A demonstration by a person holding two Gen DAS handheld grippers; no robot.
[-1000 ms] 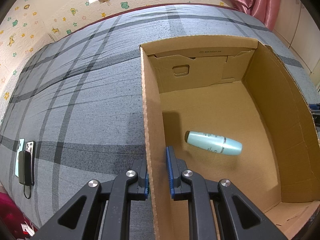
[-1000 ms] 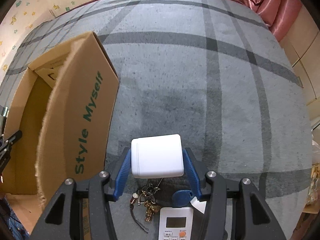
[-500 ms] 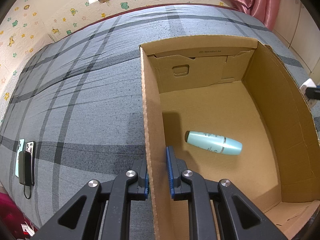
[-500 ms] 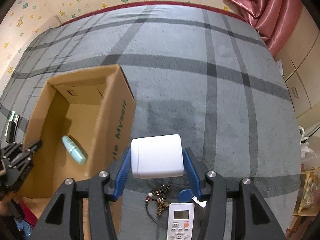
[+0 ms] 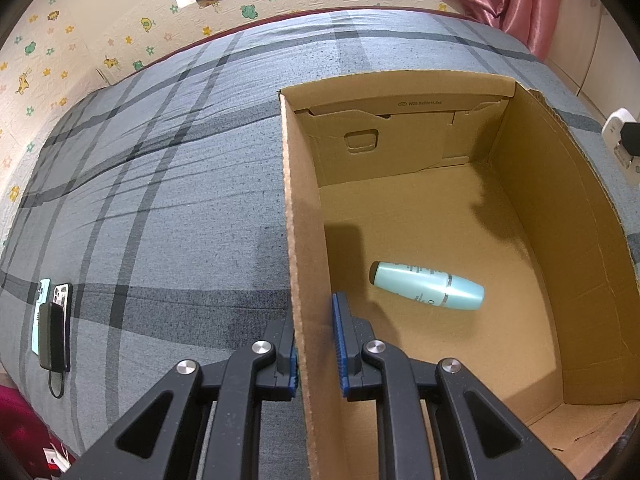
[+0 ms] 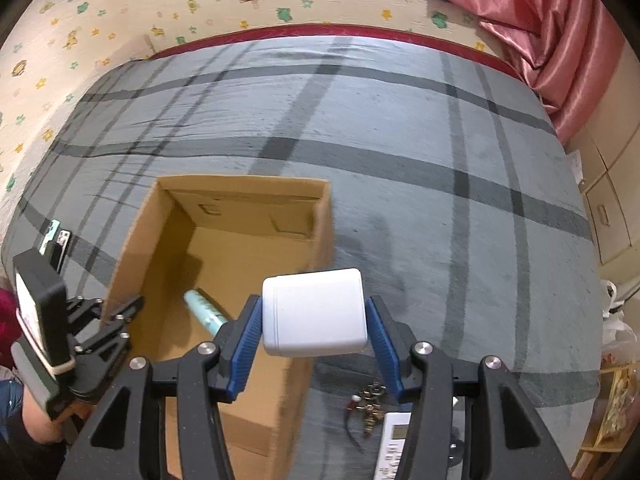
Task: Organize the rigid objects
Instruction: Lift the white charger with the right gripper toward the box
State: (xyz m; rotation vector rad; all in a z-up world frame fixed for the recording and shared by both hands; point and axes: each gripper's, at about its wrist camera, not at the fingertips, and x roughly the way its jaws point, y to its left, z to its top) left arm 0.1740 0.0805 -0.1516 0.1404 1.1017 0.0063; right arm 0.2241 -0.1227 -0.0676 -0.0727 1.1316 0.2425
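Observation:
An open cardboard box point(image 5: 568, 248) point(image 6: 132, 240) stands on the grey plaid bedspread. A pale teal bottle point(image 5: 428, 286) point(image 6: 204, 312) lies on its side on the box floor. My left gripper point(image 5: 316, 344) is shut on the box's left wall, one blue pad on each side of the cardboard; it also shows at the box's near left corner point(image 6: 120, 312) in the right wrist view. My right gripper point(image 6: 314, 332) is shut on a white plastic jar point(image 6: 316, 312), held in the air above the box's right wall.
Two phones and a black power bank with a cable point(image 5: 54, 320) lie left of the box. A white remote point(image 6: 394, 444) and a bunch of keys point(image 6: 370, 400) lie on the bedspread below the right gripper. A star-patterned wall and a pink curtain point(image 6: 540, 20) bound the bed.
The right gripper has risen with the white jar and swung left, from beside the box's outer wall to above it. The left gripper and the box have not moved.

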